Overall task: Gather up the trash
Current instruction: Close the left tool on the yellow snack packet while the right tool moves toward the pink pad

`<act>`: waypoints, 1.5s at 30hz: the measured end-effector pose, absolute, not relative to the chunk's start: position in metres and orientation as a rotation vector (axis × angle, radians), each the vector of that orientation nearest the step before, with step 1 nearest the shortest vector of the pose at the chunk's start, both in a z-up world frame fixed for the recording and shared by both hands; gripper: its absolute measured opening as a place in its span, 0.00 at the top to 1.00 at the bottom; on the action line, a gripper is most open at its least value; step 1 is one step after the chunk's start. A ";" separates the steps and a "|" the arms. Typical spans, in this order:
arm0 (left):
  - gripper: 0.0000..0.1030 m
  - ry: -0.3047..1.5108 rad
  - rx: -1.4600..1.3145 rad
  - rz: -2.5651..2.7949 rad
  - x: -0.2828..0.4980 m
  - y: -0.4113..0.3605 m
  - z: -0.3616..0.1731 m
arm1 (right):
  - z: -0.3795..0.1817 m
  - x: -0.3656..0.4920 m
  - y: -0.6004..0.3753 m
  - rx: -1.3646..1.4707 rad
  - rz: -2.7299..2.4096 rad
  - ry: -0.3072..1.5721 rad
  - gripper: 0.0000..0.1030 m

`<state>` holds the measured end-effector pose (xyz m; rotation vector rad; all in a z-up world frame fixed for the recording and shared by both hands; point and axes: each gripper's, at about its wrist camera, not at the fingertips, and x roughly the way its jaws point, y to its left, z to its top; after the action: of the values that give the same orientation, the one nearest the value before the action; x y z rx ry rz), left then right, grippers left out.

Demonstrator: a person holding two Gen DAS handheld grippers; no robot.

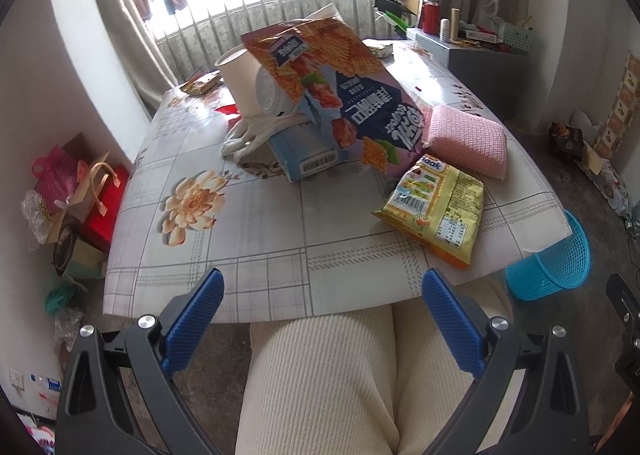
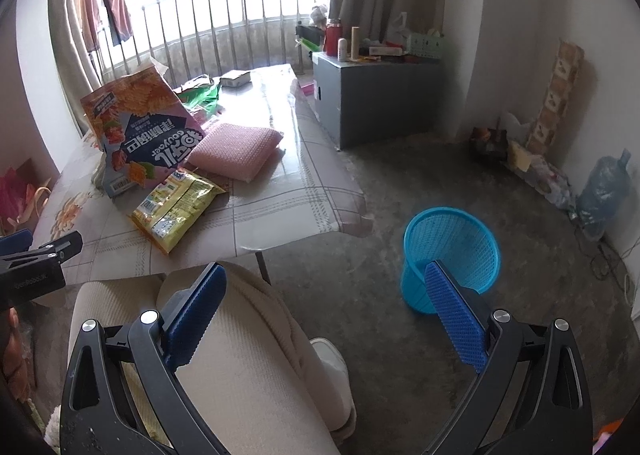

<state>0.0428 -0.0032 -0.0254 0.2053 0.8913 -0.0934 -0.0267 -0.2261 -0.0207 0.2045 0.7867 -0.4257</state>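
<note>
the floor (image 2: 400, 159) is the widest open space, bare and grey to the right of the table (image 1: 280, 223), running back to a grey cabinet (image 2: 376, 95) and the far wall. the table fills the left wrist view; its near edge lies just past the person's knees (image 1: 340, 375), and its right corner overhangs the floor near the blue bin (image 2: 452, 255). the bin stands upright on the floor, apart from the table leg, with free floor all round it. on the table a big snack bag (image 1: 332, 95) leans up against a paper cup (image 1: 240, 75) and a pale box (image 1: 304, 155), in the middle of the top. a pink sponge (image 1: 468, 135) lies just right of the bag. a yellow wrapper (image 1: 436, 211) lies flat nearer the front right edge, touching the bag's lower corner. the front left of the tabletop is bare. the left gripper (image 1: 320, 319) hangs over the near edge, spread wide and empty. the right gripper (image 2: 324, 307) is spread wide and empty too, above the knees, its right finger in front of the bin.
</note>
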 end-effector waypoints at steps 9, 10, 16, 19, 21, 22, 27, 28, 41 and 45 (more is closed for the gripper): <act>0.06 0.875 0.147 -0.334 0.059 -0.014 -0.031 | -0.030 -0.021 -0.246 0.249 -0.405 0.777 0.08; 0.06 0.864 0.123 -0.362 0.059 -0.015 -0.029 | -0.031 -0.020 -0.248 0.252 -0.404 0.772 0.08; 0.06 0.882 0.039 -0.445 0.070 -0.024 -0.029 | -0.036 -0.019 -0.267 0.279 -0.397 0.759 0.08; 0.06 0.902 0.012 -0.469 0.075 -0.027 -0.034 | -0.041 -0.016 -0.276 0.303 -0.397 0.775 0.08; 0.06 0.882 0.004 -0.487 0.074 -0.029 -0.036 | -0.044 -0.011 -0.283 0.324 -0.385 0.796 0.08; 0.06 0.874 0.011 -0.500 0.074 -0.031 -0.036 | -0.044 -0.009 -0.286 0.335 -0.375 0.801 0.08; 0.08 0.809 0.157 -0.558 0.073 -0.053 -0.039 | -0.044 0.003 -0.298 0.404 -0.323 0.797 0.08; 0.10 0.795 0.196 -0.565 0.072 -0.058 -0.040 | -0.044 0.005 -0.300 0.419 -0.309 0.796 0.10; 0.39 0.894 0.401 -0.538 0.109 -0.082 -0.091 | -0.038 0.064 -0.323 0.635 -0.071 0.782 0.25; 0.50 0.917 0.360 -0.579 0.115 -0.080 -0.092 | -0.041 0.084 -0.321 0.675 -0.041 0.782 0.27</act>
<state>0.1153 -0.0801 -0.0924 0.3597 0.9169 -0.5795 0.0839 -0.3210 -0.0412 0.6753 0.7821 -0.0413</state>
